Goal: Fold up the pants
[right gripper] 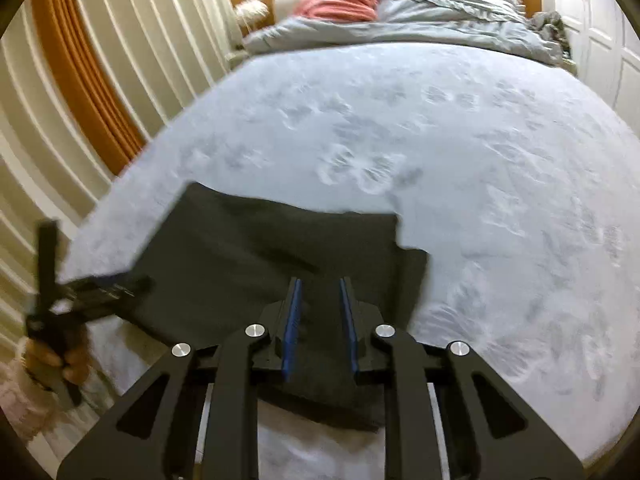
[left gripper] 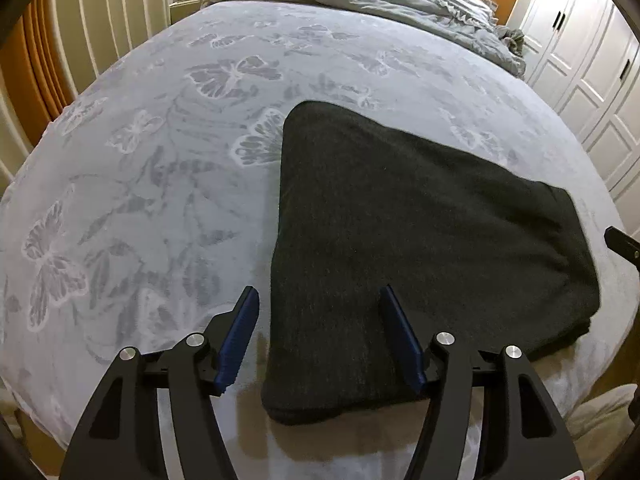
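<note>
Dark charcoal pants [left gripper: 420, 248] are laid folded flat on the bedspread [left gripper: 160, 168] beneath the left gripper [left gripper: 320, 336] with jaws apart and the right gripper [right gripper: 320, 320] with jaws narrowly parted, nothing clamped.

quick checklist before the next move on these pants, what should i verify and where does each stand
1. Pants folded into a compact stack on the bed cover: ok.
2. Left tool open, nothing pinched, one finger over the cover, one over the pants: ok.
3. Right tool free of cloth: its narrow gap looks empty, but the picture is blurred: cannot tell.
4. Stack edges lined up: a lower layer sticks out at the far right corner: not ok.
5. Bed cover around the stack free of other things: ok.
</note>
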Tool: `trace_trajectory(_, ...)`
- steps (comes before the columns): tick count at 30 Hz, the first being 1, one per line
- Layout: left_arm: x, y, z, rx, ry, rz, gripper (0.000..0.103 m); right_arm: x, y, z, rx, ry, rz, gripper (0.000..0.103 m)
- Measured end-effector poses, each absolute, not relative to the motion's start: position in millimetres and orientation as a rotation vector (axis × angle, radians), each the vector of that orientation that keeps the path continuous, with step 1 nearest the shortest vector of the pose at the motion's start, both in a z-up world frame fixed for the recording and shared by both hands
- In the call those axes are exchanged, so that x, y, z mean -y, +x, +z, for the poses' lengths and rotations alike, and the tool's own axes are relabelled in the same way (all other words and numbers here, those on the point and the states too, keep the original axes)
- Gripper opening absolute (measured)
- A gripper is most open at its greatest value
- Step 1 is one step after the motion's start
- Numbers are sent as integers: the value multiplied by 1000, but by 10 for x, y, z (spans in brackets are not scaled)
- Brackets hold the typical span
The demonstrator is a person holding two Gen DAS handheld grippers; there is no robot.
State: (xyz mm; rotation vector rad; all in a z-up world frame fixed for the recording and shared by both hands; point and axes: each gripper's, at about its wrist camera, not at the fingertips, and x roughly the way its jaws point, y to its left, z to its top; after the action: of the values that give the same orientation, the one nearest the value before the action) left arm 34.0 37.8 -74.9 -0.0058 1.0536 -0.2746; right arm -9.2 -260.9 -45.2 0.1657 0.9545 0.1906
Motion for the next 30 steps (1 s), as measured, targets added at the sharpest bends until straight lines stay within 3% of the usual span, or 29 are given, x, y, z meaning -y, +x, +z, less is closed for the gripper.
trace_trajectory(3,-354,351,-774,-1055,2,-264,63,2542,82,-782,-1085,98,72,7)
trace_trajectory(7,-375,336,-770,-1055,3,-258,64,2430,-45,-317,-895,141,200,11)
trace_trajectory(10,-384,321,-791,-1043,17,-254,67,2415,207,-634,-1024,88,92,11)
trace_trajectory(11,-380,318,-792,-1040,21,-255,68,2430,286,-784,-1079,78,39,5)
trace_trajectory(14,-379,305,-777,-1036,26,-255,68,2366,275,-501,-984,156,63,12)
trace_trajectory(17,-391,289,-786,-1034,25,-259,68,2275,312,-300,-893,136,99,11)
trace_trajectory(19,-390,281,-790,-1027,32,-261,68,2325,511,-524,-978,110,32,11)
trace_trajectory(20,-388,278,-790,-1025,37,-262,68,2362,638,-694,-1038,117,-4,5)
trace_trajectory(22,-398,271,-768,-1021,34,-267,68,2430,770,-732,-1029,195,-17,4)
trace_trajectory(27,-600,212,-500,-947,-52,-316,68,2235,491,-230,-901,172,53,12)
trace_trajectory(28,-665,198,-442,-928,-76,-332,70,2263,415,-167,-893,180,58,18)
trace_trajectory(29,-702,185,-411,-917,-87,-341,72,2302,348,-149,-892,185,46,34)
trace_trajectory(30,-731,168,-392,-907,-94,-346,72,2390,244,-133,-893,193,21,43)
